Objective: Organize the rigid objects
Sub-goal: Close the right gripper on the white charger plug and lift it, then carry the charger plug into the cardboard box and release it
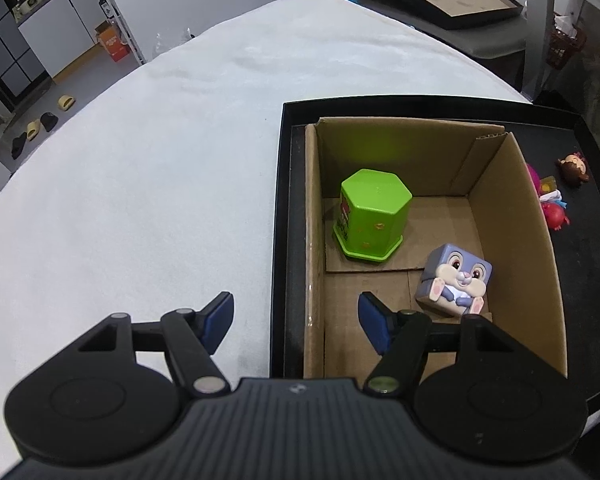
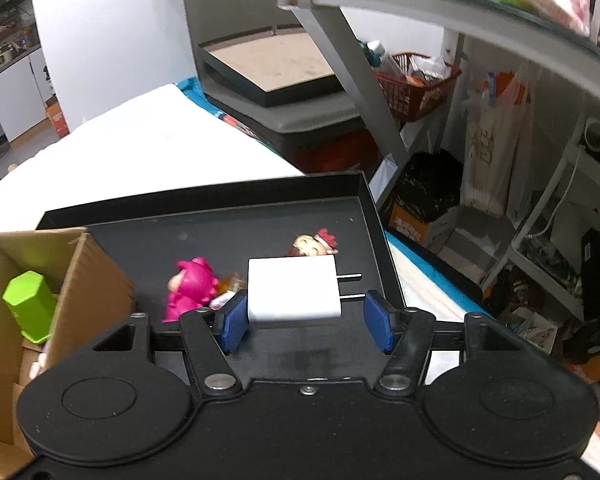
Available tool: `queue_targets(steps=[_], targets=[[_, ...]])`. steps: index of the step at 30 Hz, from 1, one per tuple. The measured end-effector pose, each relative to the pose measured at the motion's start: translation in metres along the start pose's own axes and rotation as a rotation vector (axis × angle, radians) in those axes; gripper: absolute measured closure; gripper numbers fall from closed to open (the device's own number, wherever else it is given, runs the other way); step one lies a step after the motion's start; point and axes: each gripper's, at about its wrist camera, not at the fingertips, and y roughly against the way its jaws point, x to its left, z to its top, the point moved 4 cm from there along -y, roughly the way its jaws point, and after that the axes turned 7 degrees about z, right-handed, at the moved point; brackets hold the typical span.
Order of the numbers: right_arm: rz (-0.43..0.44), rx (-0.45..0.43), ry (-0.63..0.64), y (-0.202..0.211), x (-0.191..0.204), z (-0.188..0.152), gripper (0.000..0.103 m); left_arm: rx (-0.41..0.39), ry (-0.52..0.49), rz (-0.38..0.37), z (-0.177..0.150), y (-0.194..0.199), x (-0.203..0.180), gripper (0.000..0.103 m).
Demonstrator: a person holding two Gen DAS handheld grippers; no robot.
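Note:
My right gripper is shut on a white charger plug, one blue pad on its body and the other at the tips of its prongs, held above the black tray. A pink figure and a small doll lie on the tray beyond it. My left gripper stands open with nothing between its fingers, straddling the left wall of a cardboard box. Inside the box are a green hexagonal container and a grey bunny cube.
The box stands in the tray's left part, on a white-covered table. Small toys and the doll lie right of the box. A metal shelf frame, a red basket and bags crowd the right side.

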Motion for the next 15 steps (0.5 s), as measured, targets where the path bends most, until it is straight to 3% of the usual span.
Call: queue_targets(steps=[15], targets=[[0.007, -0.033, 0.087, 0.037, 0.054, 0.015, 0.044, -0.008, 0.002, -0.081, -0.005, 0.001, 0.009, 0.036]])
